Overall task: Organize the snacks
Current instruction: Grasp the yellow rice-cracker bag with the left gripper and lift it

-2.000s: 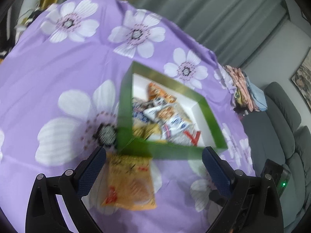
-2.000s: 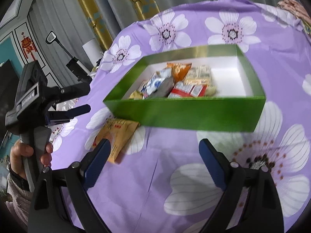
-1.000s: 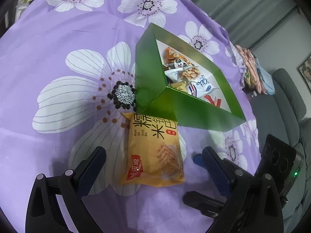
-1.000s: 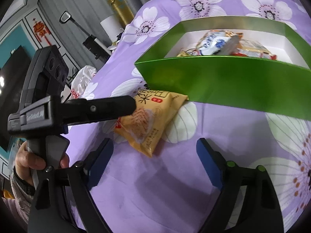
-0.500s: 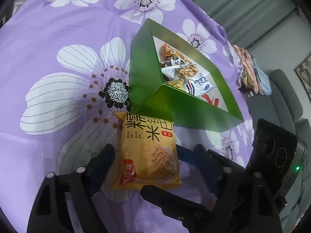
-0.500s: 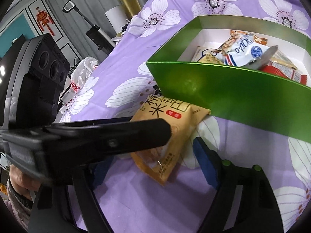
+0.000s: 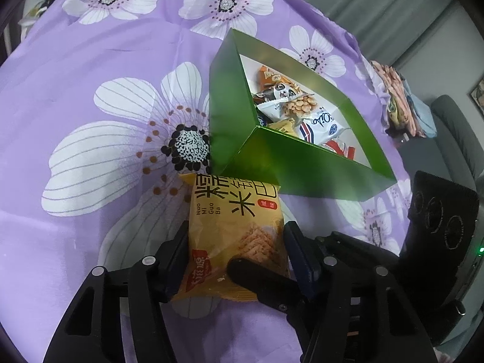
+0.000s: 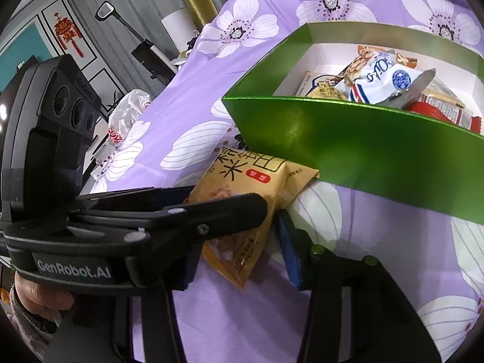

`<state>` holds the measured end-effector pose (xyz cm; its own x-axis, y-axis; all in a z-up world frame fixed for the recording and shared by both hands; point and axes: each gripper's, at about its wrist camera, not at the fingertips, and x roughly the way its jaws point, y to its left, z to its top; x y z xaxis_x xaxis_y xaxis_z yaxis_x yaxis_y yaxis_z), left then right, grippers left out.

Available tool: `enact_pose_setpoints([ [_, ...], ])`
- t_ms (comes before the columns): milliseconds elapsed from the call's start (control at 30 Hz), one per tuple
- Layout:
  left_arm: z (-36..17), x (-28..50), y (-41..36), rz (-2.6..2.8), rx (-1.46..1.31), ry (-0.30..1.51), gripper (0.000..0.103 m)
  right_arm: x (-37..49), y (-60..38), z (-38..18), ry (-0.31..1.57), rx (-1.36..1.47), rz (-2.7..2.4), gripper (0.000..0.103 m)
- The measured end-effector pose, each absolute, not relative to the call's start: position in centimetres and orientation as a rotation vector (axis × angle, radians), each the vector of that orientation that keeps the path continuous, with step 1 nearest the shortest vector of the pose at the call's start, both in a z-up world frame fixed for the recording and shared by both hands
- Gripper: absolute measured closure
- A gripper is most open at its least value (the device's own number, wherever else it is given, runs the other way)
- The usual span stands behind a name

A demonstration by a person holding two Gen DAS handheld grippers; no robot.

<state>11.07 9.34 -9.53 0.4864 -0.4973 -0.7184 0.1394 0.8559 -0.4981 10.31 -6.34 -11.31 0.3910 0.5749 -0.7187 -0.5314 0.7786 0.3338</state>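
Left gripper (image 7: 234, 251) is right down on the orange snack packet (image 7: 234, 227), a finger pressed to each long edge, clenched on the packet's near half while it lies on the purple flowered cloth (image 7: 90, 75) over the surface. And the right gripper (image 8: 239, 257) is in on the same packet (image 8: 242, 211) from the other side: one black finger (image 7: 257, 278) crosses the packet's lower corner in the left wrist view, and in the right wrist view its blue pads sit either side of the packet's near end. Whether that right gripper is actually squeezing or just bracketing it, I cannot tell, since the left tool's black finger lies straight across the view. Just ahead of both grippers, the packet's far end touches the nearest corner of the green box (image 7: 299, 163), tucked against the base of its wall (image 8: 363, 151). Inside the box, beyond the fingertips, a heap of wrapped snacks (image 7: 290, 103): a panda-face bag, a white, red and blue pouch, something red toward the far right. Off to the left of the right gripper, the person's hand (image 8: 42, 296) wraps the handle of the left tool, and a clear plastic bag (image 8: 127, 115) sits at the cloth's far edge.
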Motion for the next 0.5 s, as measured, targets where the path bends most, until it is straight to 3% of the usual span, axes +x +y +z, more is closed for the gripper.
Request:
enact_pose_setpoints([
  [500,-7.1,9.4,6.5,-0.455,-0.286,0.94,0.042,7.6,-8.2,-9.4,0.836,0.048,0.645,0.058],
])
